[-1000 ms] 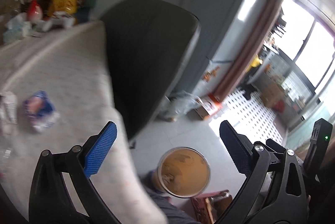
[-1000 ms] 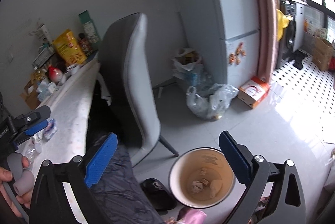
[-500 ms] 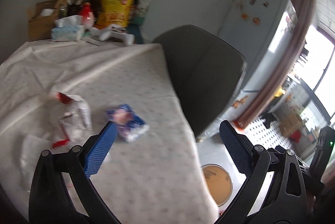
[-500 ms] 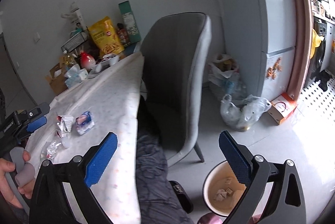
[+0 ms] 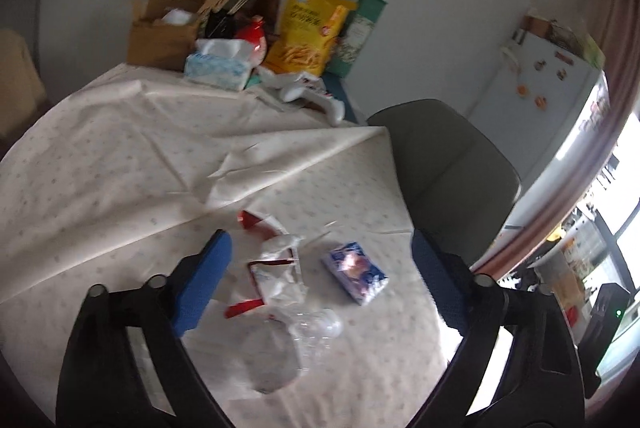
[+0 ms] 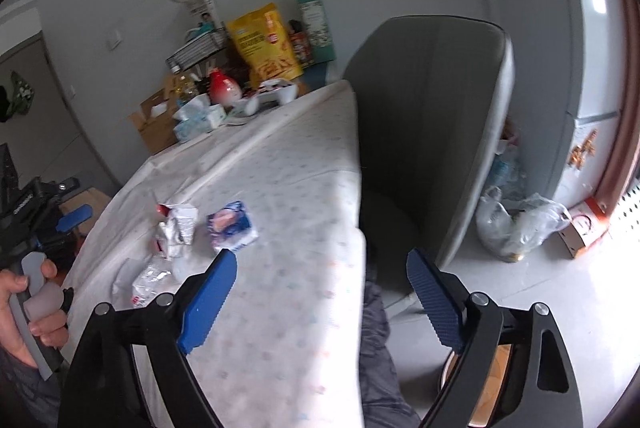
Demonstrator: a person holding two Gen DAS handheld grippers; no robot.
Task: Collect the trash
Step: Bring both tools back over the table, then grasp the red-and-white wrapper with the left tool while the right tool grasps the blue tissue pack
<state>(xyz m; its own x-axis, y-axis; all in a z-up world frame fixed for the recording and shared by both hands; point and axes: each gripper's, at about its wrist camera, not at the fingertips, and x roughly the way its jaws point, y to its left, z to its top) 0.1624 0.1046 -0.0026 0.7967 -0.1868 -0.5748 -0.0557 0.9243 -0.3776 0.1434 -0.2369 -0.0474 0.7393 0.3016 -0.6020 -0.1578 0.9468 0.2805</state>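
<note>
Trash lies on the white tablecloth (image 5: pixel 120 164): a crumpled red-and-white wrapper (image 5: pixel 276 268), a blue snack packet (image 5: pixel 354 272) and a clear plastic wrapper (image 5: pixel 304 332). My left gripper (image 5: pixel 320 280) hovers over this pile with its jaws closing, wide apart and pressing on nothing. In the right wrist view the same wrapper (image 6: pixel 176 228), blue packet (image 6: pixel 230 224) and clear plastic (image 6: pixel 154 278) lie left of my right gripper (image 6: pixel 322 300). Its jaws are closing too, with nothing between them, over the table's edge. A hand (image 6: pixel 36 304) holds the left gripper (image 6: pixel 68 224) at the far left.
A grey chair (image 6: pixel 432 132) stands at the table's right side. A round bin (image 6: pixel 492 380) on the floor shows behind the right finger. Boxes, a tissue box (image 5: pixel 218 66) and a yellow bag (image 5: pixel 308 28) crowd the table's far end. Plastic bags (image 6: pixel 520 224) lie by the fridge.
Both views swung from the floor bin and chair over to the table. The trash pile came between the left fingers. Both pairs of fingers stand slightly closer together.
</note>
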